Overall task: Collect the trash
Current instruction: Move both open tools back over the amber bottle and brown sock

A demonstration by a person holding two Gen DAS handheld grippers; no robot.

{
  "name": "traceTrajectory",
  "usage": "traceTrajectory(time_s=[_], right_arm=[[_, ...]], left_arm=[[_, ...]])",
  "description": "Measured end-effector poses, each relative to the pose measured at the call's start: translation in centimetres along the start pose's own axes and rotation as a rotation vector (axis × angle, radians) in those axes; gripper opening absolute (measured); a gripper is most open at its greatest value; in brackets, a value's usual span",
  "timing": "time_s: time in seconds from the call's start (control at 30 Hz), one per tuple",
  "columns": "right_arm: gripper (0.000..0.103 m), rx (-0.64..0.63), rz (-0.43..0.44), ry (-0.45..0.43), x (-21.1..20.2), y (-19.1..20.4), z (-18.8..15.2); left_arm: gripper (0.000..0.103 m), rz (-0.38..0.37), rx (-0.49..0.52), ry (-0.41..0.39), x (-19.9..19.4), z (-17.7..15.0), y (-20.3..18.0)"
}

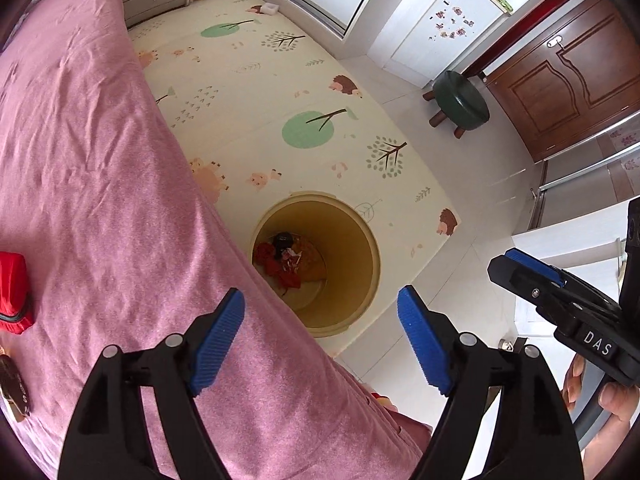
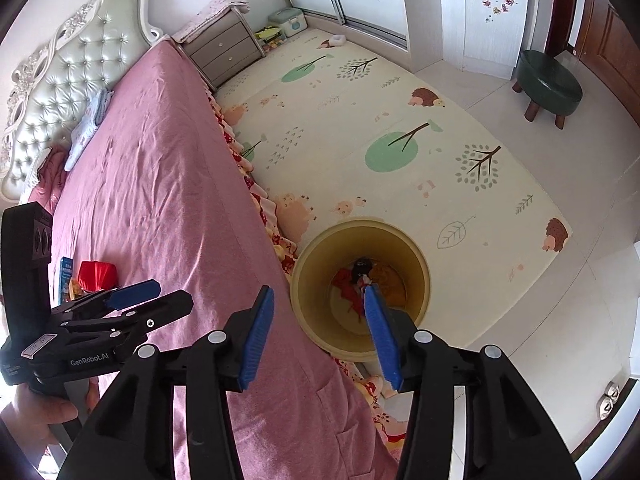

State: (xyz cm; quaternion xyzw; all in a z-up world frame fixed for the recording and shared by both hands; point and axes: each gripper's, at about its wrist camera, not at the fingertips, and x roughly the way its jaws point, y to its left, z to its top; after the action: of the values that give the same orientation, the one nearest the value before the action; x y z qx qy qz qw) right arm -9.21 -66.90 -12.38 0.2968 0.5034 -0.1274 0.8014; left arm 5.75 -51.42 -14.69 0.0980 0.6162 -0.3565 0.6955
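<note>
Your left gripper (image 1: 320,344) hangs over the edge of the bed (image 1: 100,184), jaws spread wide with nothing between the blue pads. One pad sits over the pink sheet, the other over the floor beside the bin.

Your right gripper (image 2: 320,336) is also above the bed edge, jaws wide apart and empty. Its right pad overlaps the bin mouth in the right wrist view; whether it is inside the rim or merely above it, cannot tell.

Bin (image 1: 362,240): round, yellow, standing on the floor right against the bed side, partly on the play mat (image 1: 256,92). Trash (image 1: 282,262) lies at the bottom: crumpled red wrappers, something small and black, a bit of pale paper.

On the bed, well away from the bin: a red pouch (image 1: 14,292) near the left margin of the left wrist view. In the right wrist view the same red item shows beside a blue box (image 2: 66,276), partly hidden behind your left gripper. A dark brown item (image 1: 14,384) lies at the lower left edge of the left wrist view; too cropped to identify.

Farther off: green stool (image 1: 460,102) near the wooden door (image 1: 568,72), grey nightstand (image 2: 224,48) by the padded headboard (image 2: 68,68).
</note>
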Motion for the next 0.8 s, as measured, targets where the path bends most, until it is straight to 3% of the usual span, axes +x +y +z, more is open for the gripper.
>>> traceTrajectory(time_s=[0.4, 0.8], right_arm=[[0.049, -0.18, 0.105, 0.041, 0.0, 12.4, -2.6], [0.05, -0.382, 0.208, 0.126, 2.8, 26.5, -8.0]], left_arm=[[0.079, 0.064, -0.12, -0.076, -7.2, -5.6, 7.6], [0.079, 0.16, -0.308, -0.134, -14.1, -13.8, 19.5]])
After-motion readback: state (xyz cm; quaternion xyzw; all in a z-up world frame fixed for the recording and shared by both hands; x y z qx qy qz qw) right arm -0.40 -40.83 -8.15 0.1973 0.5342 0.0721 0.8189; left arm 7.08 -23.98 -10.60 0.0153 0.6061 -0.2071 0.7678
